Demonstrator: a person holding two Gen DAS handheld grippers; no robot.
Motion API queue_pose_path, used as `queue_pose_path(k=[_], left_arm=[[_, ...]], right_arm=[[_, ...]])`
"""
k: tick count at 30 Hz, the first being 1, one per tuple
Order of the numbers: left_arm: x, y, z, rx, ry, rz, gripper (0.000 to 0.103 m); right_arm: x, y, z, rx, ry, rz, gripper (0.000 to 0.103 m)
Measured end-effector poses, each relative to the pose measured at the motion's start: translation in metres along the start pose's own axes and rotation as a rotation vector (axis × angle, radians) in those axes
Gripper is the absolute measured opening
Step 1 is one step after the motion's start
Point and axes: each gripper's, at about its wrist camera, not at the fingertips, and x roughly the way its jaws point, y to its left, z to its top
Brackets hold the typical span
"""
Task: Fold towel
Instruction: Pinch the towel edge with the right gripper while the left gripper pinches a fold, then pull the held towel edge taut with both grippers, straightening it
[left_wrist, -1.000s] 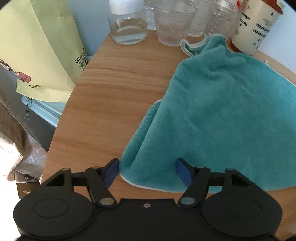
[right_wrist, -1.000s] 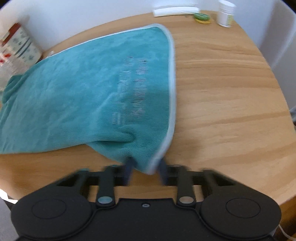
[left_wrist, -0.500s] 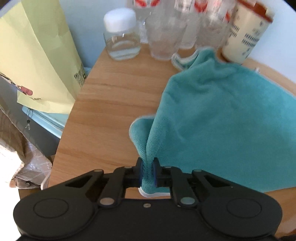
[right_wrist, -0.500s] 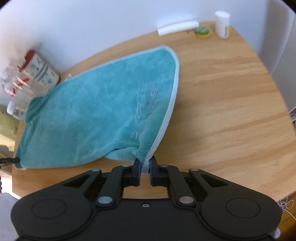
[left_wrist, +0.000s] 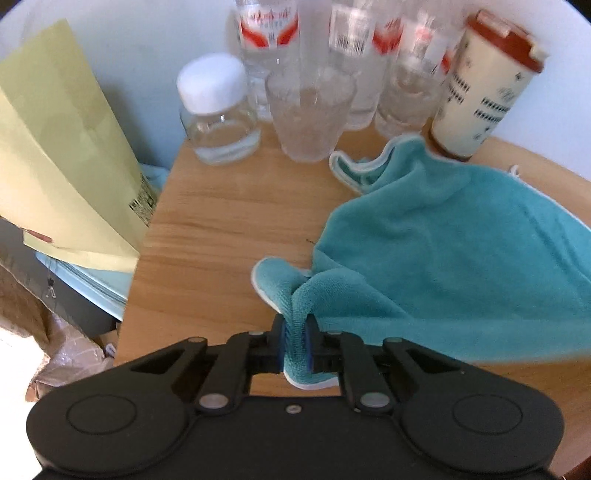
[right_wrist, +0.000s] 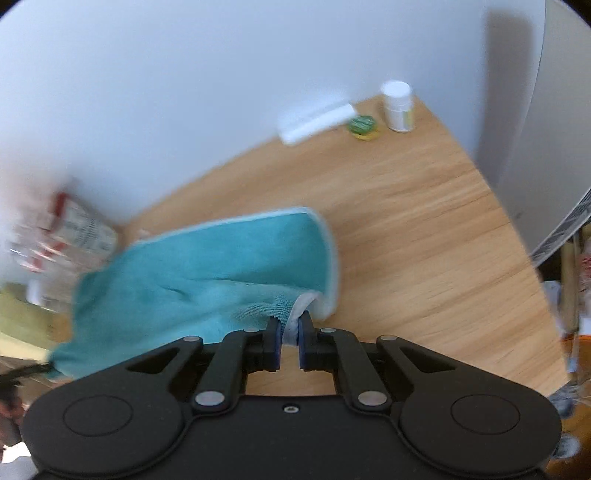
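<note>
Teal terry cloth is bunched between the fingers of our left gripper (left_wrist: 295, 341), which are pressed together on a near corner of the towel (left_wrist: 461, 258). Our right gripper (right_wrist: 289, 334) likewise pinches the other near corner, white hem showing in the narrow gap. So we hold the near edge at both ends, and it runs left to right between our two hands. From that edge the cloth slopes away and down to the wooden desk (left_wrist: 221, 221), where the far edge lies, one far corner curled up just beside the cream cup (left_wrist: 484, 92) and near the clear glass (left_wrist: 310, 114). We judge the fold turns on this: the free far edge lies straight ahead of both grips, so the held edge would travel forward over it. Bottles (left_wrist: 269, 48) stand close behind, a snag risk.
</note>
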Motion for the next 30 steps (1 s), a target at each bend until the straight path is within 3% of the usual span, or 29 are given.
queue_pose_path(k=[6,9,12,15,23,30], left_arm=[[0.019,-0.003,0.022,-0.042,0.037,0.007,0.009],[0.028,-0.004,0.033,-0.063,0.055,0.011,0.009],[0.037,-0.006,0.044,-0.084,0.074,0.014,0.009],[0.044,-0.02,0.057,-0.042,0.042,0.054,0.009],[0.049,-0.022,0.056,-0.018,0.03,0.089,0.011],[0.039,-0.022,0.056,0.005,0.03,0.08,0.011]], right_arm=[[0.037,-0.002,0.014,0.046,0.086,0.002,0.009],[0.038,0.004,0.026,0.046,0.076,-0.001,0.009],[0.061,-0.003,0.043,0.131,0.097,-0.006,0.009],[0.095,-0.013,0.062,0.22,0.116,-0.04,0.009],[0.121,0.013,0.055,0.086,0.15,-0.136,0.014],[0.102,0.009,0.045,0.104,0.113,-0.04,0.01]])
